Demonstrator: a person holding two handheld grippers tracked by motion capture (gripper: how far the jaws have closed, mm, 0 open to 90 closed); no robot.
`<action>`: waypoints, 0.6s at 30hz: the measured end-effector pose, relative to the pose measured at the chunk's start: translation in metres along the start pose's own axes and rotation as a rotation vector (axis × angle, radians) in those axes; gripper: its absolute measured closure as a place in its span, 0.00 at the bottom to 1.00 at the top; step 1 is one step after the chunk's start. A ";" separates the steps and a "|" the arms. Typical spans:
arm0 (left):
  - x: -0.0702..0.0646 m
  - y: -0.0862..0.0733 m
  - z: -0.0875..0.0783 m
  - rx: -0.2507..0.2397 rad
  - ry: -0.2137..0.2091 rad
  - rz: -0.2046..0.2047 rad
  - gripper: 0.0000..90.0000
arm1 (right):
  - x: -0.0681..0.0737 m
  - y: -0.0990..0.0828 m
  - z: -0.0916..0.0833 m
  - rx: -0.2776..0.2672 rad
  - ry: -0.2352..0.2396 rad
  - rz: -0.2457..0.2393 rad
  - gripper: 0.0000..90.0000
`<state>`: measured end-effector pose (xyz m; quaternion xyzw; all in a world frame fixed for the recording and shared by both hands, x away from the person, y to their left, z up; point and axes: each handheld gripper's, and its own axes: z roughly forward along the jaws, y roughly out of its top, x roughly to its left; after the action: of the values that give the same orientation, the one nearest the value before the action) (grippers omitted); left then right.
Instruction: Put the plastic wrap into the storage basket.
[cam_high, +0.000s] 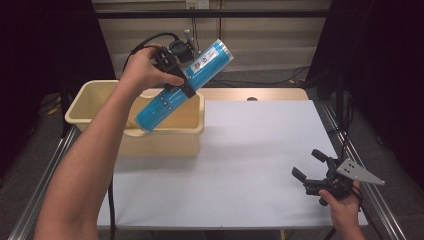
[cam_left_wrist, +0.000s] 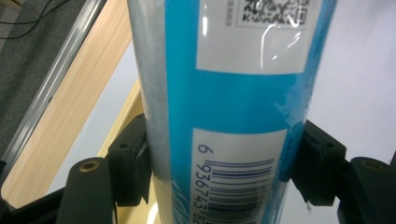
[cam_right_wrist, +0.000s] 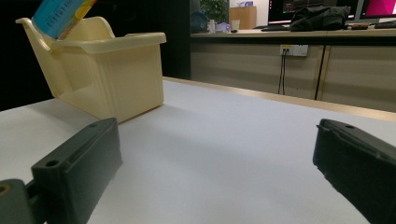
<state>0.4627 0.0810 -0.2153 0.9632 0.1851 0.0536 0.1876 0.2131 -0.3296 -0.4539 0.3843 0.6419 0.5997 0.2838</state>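
- one long blue tube (cam_high: 185, 85) is the thing in hand — a glossy cylinder wrapped in clear film, bright blue with white label panels; the left gripper view shows a barcode with digits and a square code on it (cam_left_wrist: 224, 93).
- it hangs tilted above the cream plastic bin (cam_high: 170, 135), lower end just inside the bin's rim, upper end pointing up and away toward the far side.
- left gripper (cam_high: 175, 80) is clamped around the tube's middle, black pads pressed on either side of it.
- right gripper (cam_high: 312, 167) rests low over the table's near right corner, jaws spread wide with nothing between them; a grey three-cornered plate sits on top.
- surface: a white sheet (cam_high: 260, 150) covers the table, with a light wooden edge (cam_high: 250, 94) along the back — the bin stands at the sheet's far left.
- room: dim, with pale panelled walls, a wall socket (cam_right_wrist: 292, 50) with cables, and a desk with monitors in the right gripper view.
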 end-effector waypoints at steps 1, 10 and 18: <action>0.001 0.000 0.001 0.004 0.001 0.006 0.36 | 0.000 0.000 0.000 0.000 0.000 0.000 0.01; 0.005 0.001 0.007 0.006 0.009 0.038 0.36 | 0.000 0.000 0.001 -0.001 -0.001 0.000 0.01; 0.010 -0.003 0.020 0.055 0.042 0.080 0.36 | 0.000 -0.001 0.000 0.000 0.001 -0.002 0.01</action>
<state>0.4746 0.0807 -0.2341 0.9733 0.1518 0.0759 0.1548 0.2131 -0.3298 -0.4546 0.3832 0.6426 0.5996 0.2840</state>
